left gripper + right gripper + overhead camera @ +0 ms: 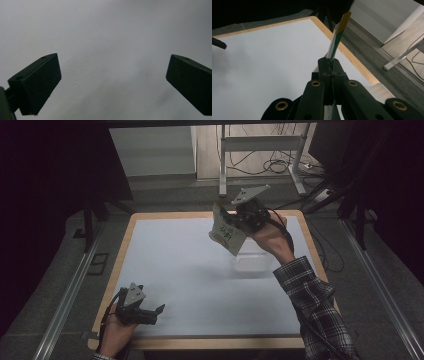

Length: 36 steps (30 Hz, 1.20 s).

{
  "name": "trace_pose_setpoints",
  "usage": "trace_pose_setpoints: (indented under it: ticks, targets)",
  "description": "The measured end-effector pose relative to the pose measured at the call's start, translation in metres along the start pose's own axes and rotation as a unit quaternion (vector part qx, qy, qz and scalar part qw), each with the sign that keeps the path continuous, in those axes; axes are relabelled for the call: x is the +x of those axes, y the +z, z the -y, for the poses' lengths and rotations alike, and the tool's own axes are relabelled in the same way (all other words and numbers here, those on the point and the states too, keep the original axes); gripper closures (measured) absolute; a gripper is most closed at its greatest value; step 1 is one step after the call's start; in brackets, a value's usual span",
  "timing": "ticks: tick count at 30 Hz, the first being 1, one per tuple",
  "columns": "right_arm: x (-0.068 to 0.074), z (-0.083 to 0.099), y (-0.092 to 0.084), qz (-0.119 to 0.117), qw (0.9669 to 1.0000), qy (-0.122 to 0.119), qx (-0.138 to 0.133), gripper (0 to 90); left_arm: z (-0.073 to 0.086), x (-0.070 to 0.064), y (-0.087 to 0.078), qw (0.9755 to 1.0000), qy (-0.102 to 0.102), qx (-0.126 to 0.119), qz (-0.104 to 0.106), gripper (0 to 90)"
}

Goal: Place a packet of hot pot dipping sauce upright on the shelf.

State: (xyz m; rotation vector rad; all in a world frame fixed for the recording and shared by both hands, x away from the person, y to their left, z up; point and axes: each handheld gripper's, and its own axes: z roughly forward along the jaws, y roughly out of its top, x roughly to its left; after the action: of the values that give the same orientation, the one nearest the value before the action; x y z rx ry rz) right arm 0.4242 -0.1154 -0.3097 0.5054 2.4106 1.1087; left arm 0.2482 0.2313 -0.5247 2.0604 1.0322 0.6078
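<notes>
My right gripper [234,220] is raised over the far right of the white table [185,270] and is shut on a flat white packet [227,232] with green and yellow print. In the right gripper view the packet [338,35] stands edge-on and sticks up out of the closed jaws of the right gripper [331,63]. A clear plastic container [250,262] sits on the table just below the packet. My left gripper [156,315] rests at the near left corner, open and holding nothing. Between its jaws, the left gripper [113,80] has bare white tabletop.
The table has a light wooden rim [127,237]. Part of the clear container's rim [380,91] shows at the lower right of the right gripper view. Beyond the table are a metal stand [260,150], floor cables [280,167] and dark curtains on both sides.
</notes>
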Motion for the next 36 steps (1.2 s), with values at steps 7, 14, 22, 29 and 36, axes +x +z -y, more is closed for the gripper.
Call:
trace_pose_setpoints:
  ticks: [7, 14, 22, 29, 36]
  targets:
    - [-0.009, 0.01, -0.002, 0.009, 0.9999, 0.009, 0.011, 89.2, 0.0, 0.0, 0.0, 1.0, 0.0, 0.001, 0.0, 0.0]
    - [-0.014, 0.016, -0.005, 0.014, 0.9997, 0.013, 0.012, 89.3, 0.0, 0.0, 0.0, 1.0, 0.0, 0.001, 0.0, 0.0]
    - [-0.02, 0.023, -0.01, 0.021, 0.9995, 0.017, 0.017, 89.3, 0.0, -0.001, 0.0, 1.0, 0.001, 0.003, -0.001, 0.0]
    - [-0.025, 0.03, -0.017, 0.028, 0.9991, 0.02, 0.023, 89.2, 0.0, -0.001, 0.0, 1.0, 0.0, 0.003, -0.001, 0.0]
    - [-0.03, 0.04, -0.024, 0.036, 0.9986, 0.024, 0.03, 89.2, 0.0, -0.001, 0.001, 1.0, 0.0, 0.005, -0.001, 0.0]
